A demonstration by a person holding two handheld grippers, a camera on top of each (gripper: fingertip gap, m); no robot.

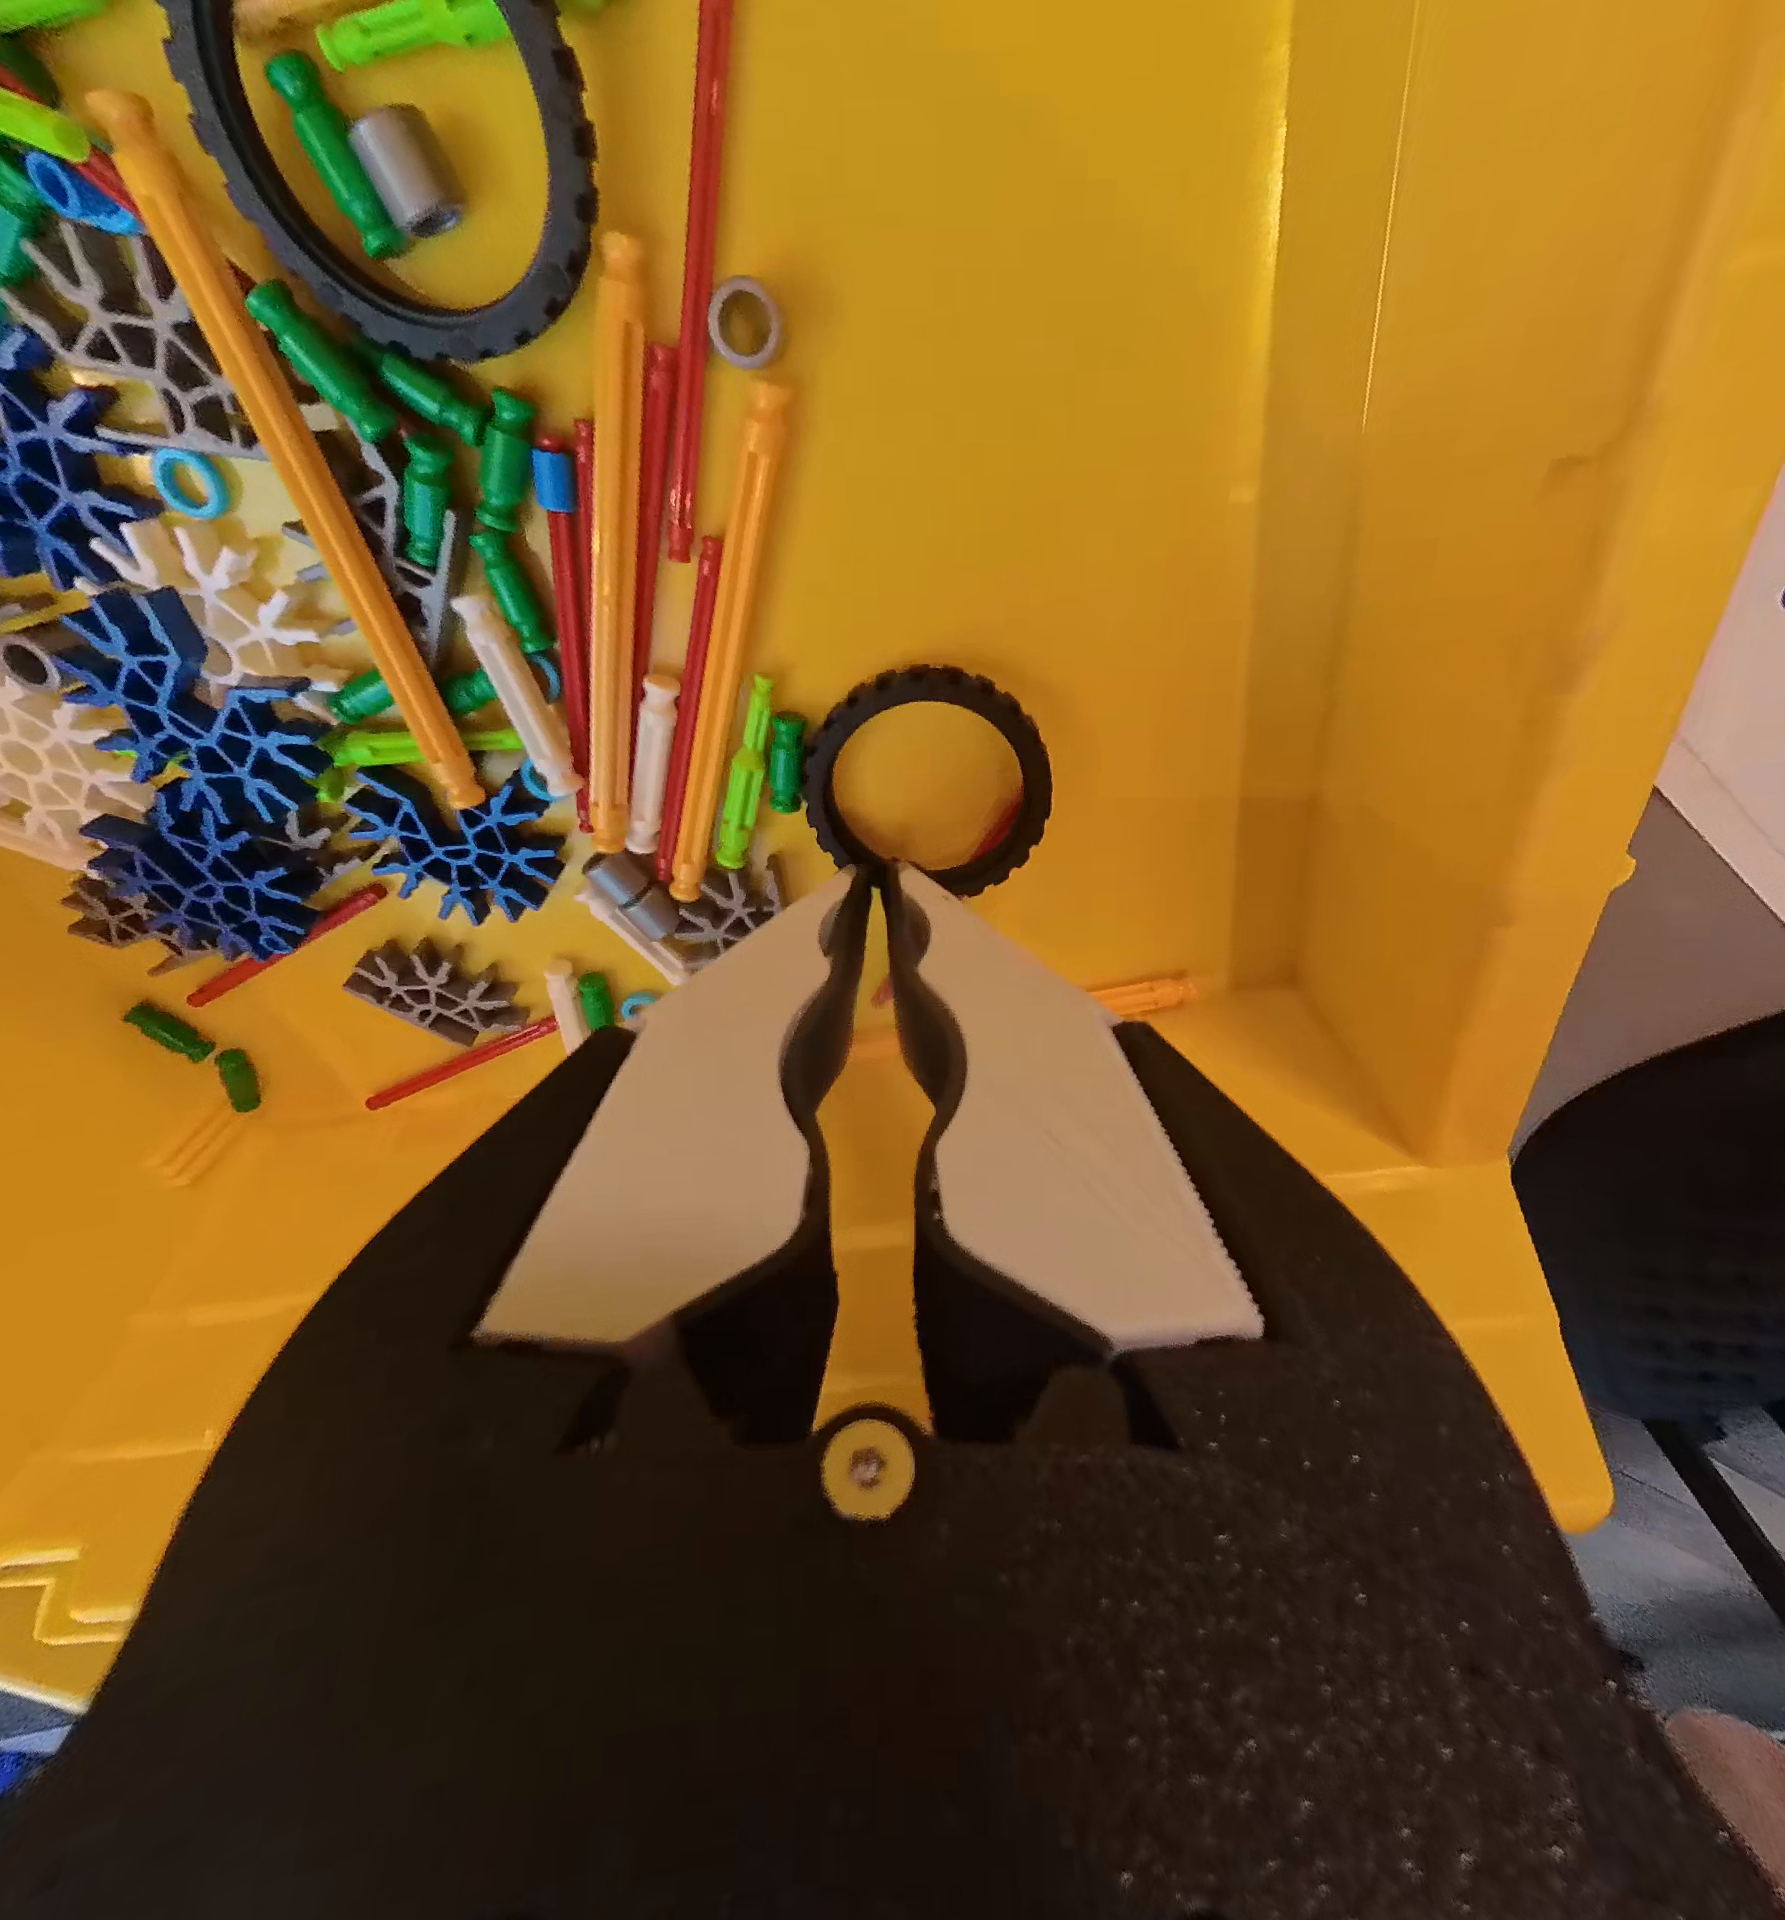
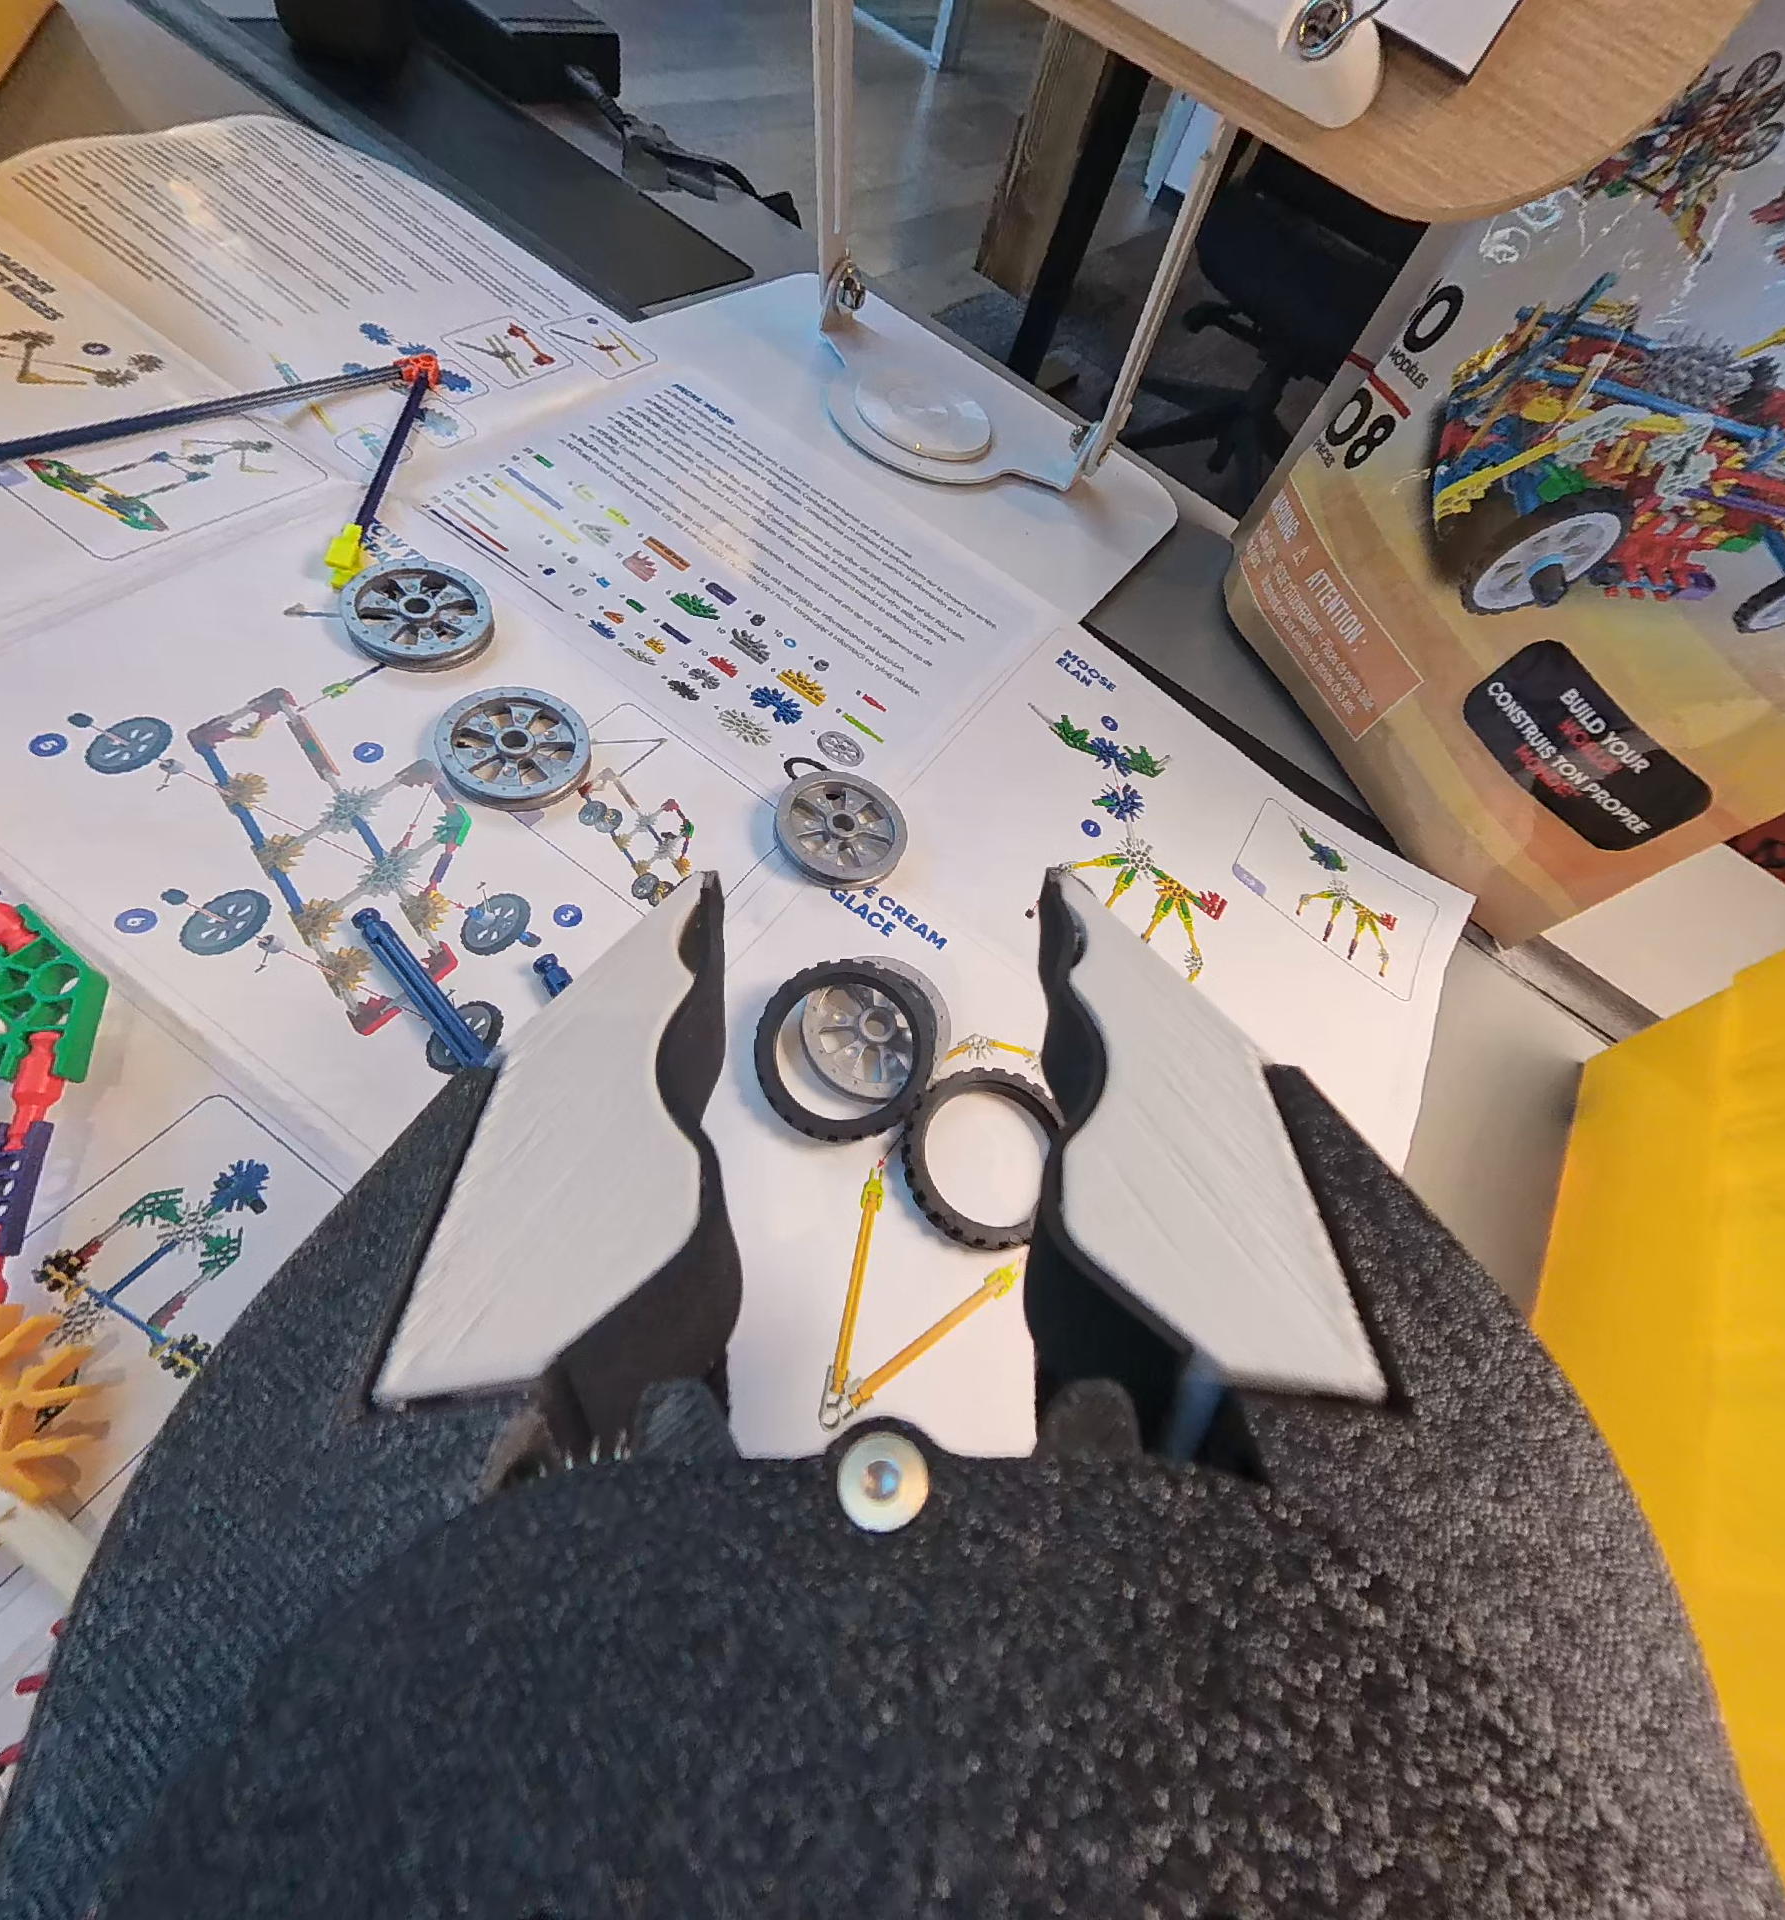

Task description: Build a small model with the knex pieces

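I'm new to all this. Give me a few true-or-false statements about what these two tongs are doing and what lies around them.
1. The left tongs pinch a small black tyre by its rim. True.
2. That tyre is over a blue bin. False: the bin is yellow.
3. The right tongs are clamped on a wheel. False: they are open and hold nothing.
4. Below the right tongs lie a tyred wheel and a bare tyre on an instruction sheet. True.
5. Three bare grey wheel hubs lie on the sheets. True.

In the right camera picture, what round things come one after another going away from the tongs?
Empty black tyre → wheel with a tyre around it → three bare grey wheels, then, then.
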